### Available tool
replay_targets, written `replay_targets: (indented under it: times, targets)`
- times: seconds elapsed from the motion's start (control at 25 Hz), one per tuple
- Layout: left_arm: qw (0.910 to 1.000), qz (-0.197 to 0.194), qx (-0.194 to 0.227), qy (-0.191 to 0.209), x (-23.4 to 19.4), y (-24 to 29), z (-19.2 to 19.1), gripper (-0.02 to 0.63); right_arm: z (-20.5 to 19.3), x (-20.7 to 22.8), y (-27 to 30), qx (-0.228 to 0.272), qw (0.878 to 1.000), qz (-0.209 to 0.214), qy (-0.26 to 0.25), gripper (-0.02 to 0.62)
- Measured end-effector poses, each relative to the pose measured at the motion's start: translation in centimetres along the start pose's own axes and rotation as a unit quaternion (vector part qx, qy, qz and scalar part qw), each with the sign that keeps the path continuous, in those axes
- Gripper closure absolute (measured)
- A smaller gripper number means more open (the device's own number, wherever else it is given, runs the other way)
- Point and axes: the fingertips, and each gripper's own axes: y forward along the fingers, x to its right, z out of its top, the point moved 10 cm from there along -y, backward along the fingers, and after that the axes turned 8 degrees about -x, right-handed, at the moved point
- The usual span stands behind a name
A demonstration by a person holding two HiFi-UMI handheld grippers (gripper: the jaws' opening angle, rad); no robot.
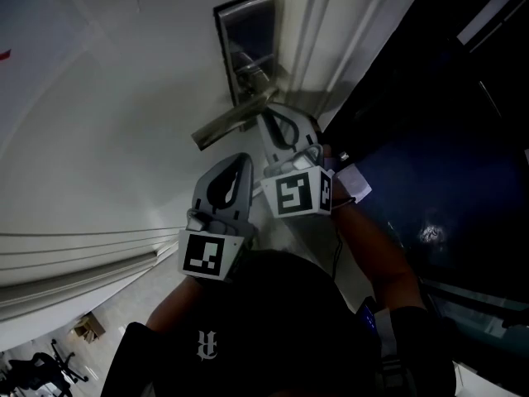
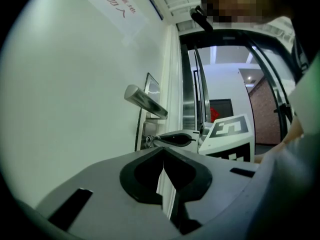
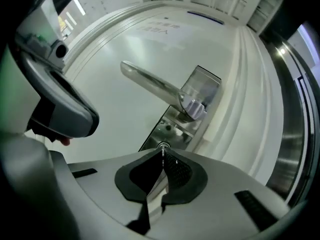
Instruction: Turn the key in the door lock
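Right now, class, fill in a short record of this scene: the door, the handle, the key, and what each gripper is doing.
door: white, with a lever handle standing out from a metal plate
key: in the lock under the handle, mostly hidden by the jaws
right gripper: jaws together on the key at the lock
left gripper: jaws together, nothing between them, short of the lock

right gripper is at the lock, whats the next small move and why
Probably twist the right gripper slowly: its jaws look shut on the key, seated in the lock plate below the handle. The left gripper hangs back, shut and empty.
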Motion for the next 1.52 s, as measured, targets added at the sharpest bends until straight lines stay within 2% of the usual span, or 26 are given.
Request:
replay_targets:
  times: [0.16,0.24,0.28,0.36,0.44,0.6,0.68,0.8,0.88,1.0,1.04,1.24,1.32,1.4,1.52]
  targets:
    - [1.0,0.001,0.001,0.002,-0.1,-0.1,0.0,0.6,0.0,0.3,0.1,0.001,0.998,0.015,0.064,0.575]
    - [1.0,0.001,0.001,0.003,0.0,-0.1,0.1,0.6,-0.2,0.6,0.1,0.003,0.991,0.035,0.128,0.575]
    - [1.0,0.001,0.001,0.003,0.0,-0.2,0.1,0.6,-0.3,0.8,0.1,0.005,0.984,0.048,0.173,0.575]
    - [1.0,0.002,0.002,0.004,-0.1,-0.3,0.1,0.6,-0.8,1.2,0.2,0.009,0.959,0.078,0.271,0.575]
    - [1.0,0.004,0.002,0.005,-0.2,-0.3,0.1,0.6,-1.3,1.5,0.3,0.013,0.93,0.103,0.353,0.575]
    - [1.0,0.004,0.0,0.005,-0.1,-0.4,0.1,0.6,-2.0,1.9,0.5,0.016,0.867,0.145,0.476,0.574]
    - [1.0,0.003,0.0,0.005,-0.1,-0.4,0.1,0.6,-2.5,2.1,0.7,0.019,0.823,0.17,0.541,0.574]
    - [1.0,0.002,0.0,0.006,0.0,-0.3,0.1,0.6,-3.2,2.2,0.9,0.026,0.751,0.204,0.628,0.574]
    - [1.0,0.001,-0.001,0.005,0.1,-0.3,0.0,0.6,-3.4,2.2,1.1,0.034,0.713,0.221,0.665,0.574]
    - [1.0,0.001,-0.002,0.005,0.2,-0.3,0.0,0.6,-4.1,2.3,1.2,0.037,0.677,0.235,0.697,0.574]
    - [1.0,0.001,-0.002,0.006,0.2,-0.3,0.0,0.6,-4.5,2.2,1.2,0.034,0.66,0.238,0.711,0.574]
    - [1.0,0.001,-0.002,0.007,0.3,-0.3,0.0,0.6,-5.4,1.3,1.6,0.055,0.533,0.273,0.799,0.574]
    - [1.0,0.002,-0.002,0.006,0.3,-0.3,0.0,0.6,-5.6,1.1,1.8,0.066,0.494,0.286,0.818,0.574]
    - [1.0,0.002,-0.002,0.007,0.3,-0.3,0.0,0.6,-5.7,0.9,1.9,0.074,0.471,0.294,0.829,0.574]
    - [1.0,0.002,-0.002,0.009,0.4,-0.3,0.1,0.6,-5.8,0.8,1.9,0.077,0.459,0.299,0.833,0.574]
